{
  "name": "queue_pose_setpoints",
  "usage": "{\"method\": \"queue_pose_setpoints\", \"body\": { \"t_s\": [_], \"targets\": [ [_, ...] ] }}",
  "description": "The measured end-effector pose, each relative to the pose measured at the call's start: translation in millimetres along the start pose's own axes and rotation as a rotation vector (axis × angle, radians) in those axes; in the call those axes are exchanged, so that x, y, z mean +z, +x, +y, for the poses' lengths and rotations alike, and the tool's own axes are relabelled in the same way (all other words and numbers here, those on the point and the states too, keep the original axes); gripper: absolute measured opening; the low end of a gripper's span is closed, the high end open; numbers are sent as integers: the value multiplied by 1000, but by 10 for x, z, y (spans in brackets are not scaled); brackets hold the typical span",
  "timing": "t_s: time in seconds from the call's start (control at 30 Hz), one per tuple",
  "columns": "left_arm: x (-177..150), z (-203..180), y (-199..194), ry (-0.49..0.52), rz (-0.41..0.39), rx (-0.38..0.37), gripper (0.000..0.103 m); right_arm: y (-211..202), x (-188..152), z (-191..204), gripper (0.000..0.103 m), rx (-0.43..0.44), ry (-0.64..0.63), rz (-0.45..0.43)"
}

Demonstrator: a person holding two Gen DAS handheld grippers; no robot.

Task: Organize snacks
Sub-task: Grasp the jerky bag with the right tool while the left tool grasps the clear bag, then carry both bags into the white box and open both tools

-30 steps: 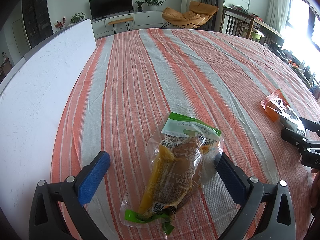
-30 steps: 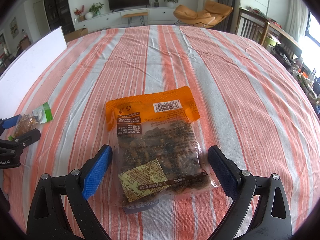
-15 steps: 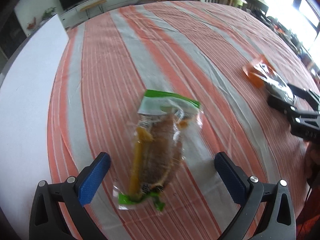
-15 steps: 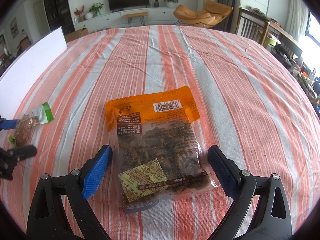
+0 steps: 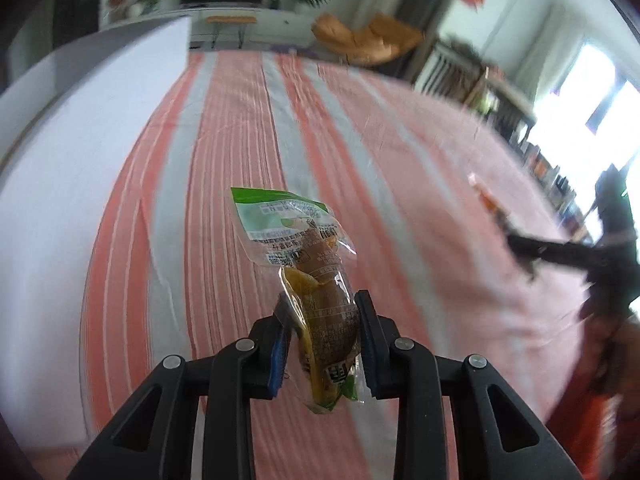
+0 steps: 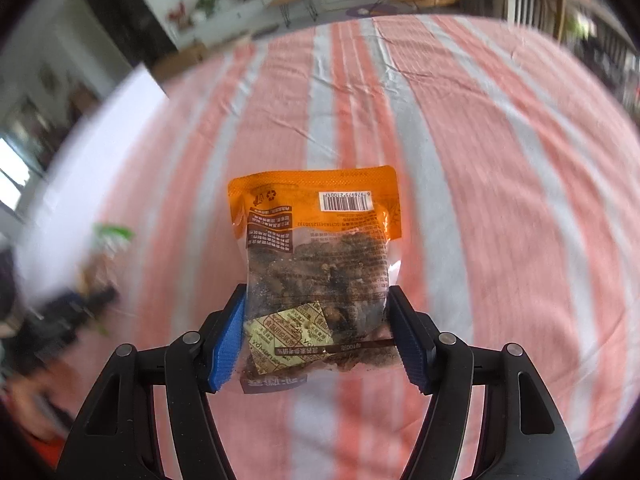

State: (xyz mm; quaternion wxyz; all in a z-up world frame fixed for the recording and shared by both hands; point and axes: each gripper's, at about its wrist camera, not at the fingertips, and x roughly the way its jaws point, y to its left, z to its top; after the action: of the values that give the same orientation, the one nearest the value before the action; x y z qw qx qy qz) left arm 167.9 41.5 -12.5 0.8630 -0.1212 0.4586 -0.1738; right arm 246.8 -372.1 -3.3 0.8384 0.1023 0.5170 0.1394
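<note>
A clear snack packet with a green top (image 5: 304, 248) and brown and yellow contents hangs above the striped cloth, and my left gripper (image 5: 322, 300) is shut on its lower half. An orange-topped packet of dark snacks (image 6: 316, 240) stands up between the blue pads (image 6: 228, 336) of my right gripper (image 6: 316, 294). Those jaws are closing and the pads press on both sides of the packet. In the left wrist view the right gripper (image 5: 560, 252) is a dark blur at the right. In the right wrist view the left gripper (image 6: 80, 304) is a blur at the left, with the green packet (image 6: 108, 236) in it.
An orange and grey striped tablecloth (image 5: 240, 140) covers the wide table. A white board (image 5: 80, 140) lies along its left side. A person's hand (image 5: 616, 344) shows at the right edge. Behind the table are a TV unit, an orange chair (image 5: 360, 36) and windows.
Both grippers closed on the packets that lay between their open jaws and lifted them off the cloth. Both views have tilted and blurred with the motion.
</note>
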Motion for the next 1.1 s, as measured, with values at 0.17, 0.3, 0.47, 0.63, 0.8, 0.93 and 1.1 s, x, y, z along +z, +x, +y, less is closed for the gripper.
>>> {"method": "queue_pose_setpoints", "body": {
  "t_s": [0.17,0.3,0.47,0.63,0.8,0.93,1.1],
  "targets": [
    [257,202,-612,-75,-117,-70,30,-191,182,483,69,154,-4,-26],
    [497,649,-1158,-135,-209,-20,30,-286,440,1290,70,267,-91,-39],
    [626,1395,-1566,-211,-239,212,32,-195,697,2667,70,376,-259,-38],
    [577,1905,-1688,-293,-222,383,43,115,704,3671,75,374,-384,-48],
    [372,1917,-1743,-272,-266,487,91,560,661,4219,85,335,-438,-14],
    [223,1873,-1720,-238,-289,522,99,573,611,4253,85,318,-465,-20],
    [219,1889,-1691,-302,-302,510,100,384,536,4120,85,229,-528,-104]
  ]
}}
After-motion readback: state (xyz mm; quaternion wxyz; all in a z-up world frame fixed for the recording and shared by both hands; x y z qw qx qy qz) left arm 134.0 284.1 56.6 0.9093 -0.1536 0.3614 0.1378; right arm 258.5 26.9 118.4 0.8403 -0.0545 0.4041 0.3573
